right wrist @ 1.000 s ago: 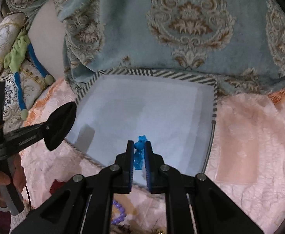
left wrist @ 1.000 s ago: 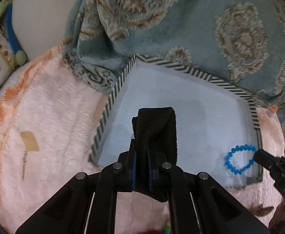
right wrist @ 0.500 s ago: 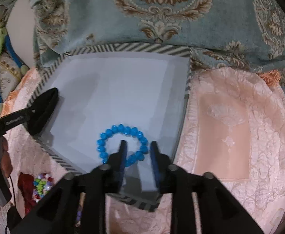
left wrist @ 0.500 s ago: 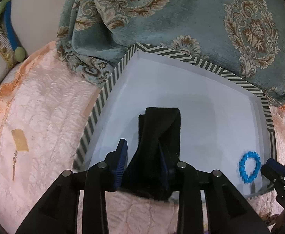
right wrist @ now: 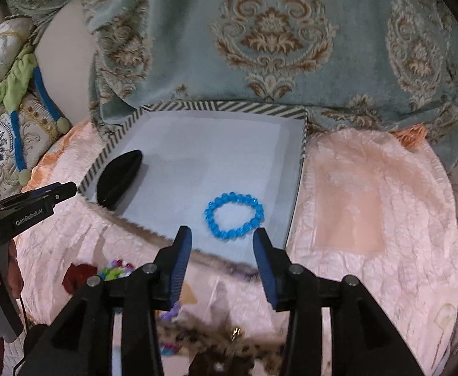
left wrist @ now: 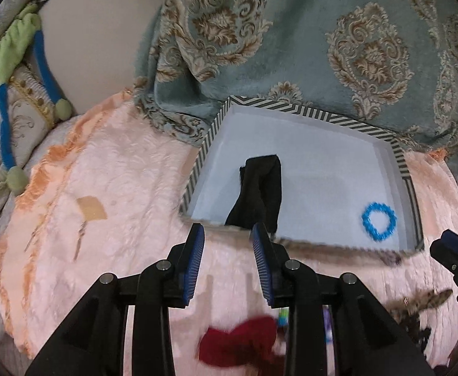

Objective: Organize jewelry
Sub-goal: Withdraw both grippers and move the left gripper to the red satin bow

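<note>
Both sets of tongs are being seen empty now: the left gripper is being held with its jaws apart and nothing between them, and the right gripper is being opened wider, its jaws bare as well. A second ago each was clamped on a piece; both pieces have since been let go inside the striped box, so two items are being counted as sorted. The black band is being left standing just above the left tongs at centre frame, clear of the pads. The blue bead bracelet is being left flat on the box floor, just above the right jaws. More jewelry, including a red piece, is being shown low in frame, likely next.
</note>
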The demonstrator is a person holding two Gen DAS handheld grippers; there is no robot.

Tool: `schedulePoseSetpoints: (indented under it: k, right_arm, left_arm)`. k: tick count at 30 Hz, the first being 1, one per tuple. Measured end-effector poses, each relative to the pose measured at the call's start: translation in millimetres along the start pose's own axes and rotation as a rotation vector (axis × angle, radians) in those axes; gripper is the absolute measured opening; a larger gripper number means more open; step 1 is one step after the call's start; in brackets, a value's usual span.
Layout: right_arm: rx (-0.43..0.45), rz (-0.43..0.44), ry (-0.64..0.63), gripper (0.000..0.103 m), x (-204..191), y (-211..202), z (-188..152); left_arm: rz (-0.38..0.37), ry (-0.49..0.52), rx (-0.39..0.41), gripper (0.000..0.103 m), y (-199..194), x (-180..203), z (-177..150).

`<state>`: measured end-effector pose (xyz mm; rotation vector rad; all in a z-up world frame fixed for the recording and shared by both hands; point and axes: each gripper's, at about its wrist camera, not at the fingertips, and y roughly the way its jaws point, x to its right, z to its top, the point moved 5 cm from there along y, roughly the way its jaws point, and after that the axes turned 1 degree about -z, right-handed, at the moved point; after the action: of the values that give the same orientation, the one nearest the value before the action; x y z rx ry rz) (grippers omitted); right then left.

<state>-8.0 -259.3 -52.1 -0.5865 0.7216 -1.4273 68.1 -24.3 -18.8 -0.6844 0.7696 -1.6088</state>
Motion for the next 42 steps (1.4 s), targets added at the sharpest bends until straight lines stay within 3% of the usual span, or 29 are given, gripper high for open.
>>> schedulePoseSetpoints:
  k: [4, 19, 36, 42]
  right_arm:
    - [0.027, -0.006, -0.011, 0.049, -10, -24, -12]
    - [0.034, -0.030, -0.021, 0.050, -19, -78, -65]
    - [0.010, -0.076, 0.057, 0.054, 27, -99, -99]
    - [-0.012, -0.073, 0.061, 0.054, 34, -93, -104]
  left_arm:
    - [0.006, 0.009, 0.011, 0.016, -22, -3, -16]
    - [0.018, 0.050, 0.067, 0.016, -80, -3, -65]
    - [-0.105, -0.058, -0.039, 0.016, -81, -23, -94]
    - [-0.117, -0.074, -0.078, 0.016, -70, -21, -101]
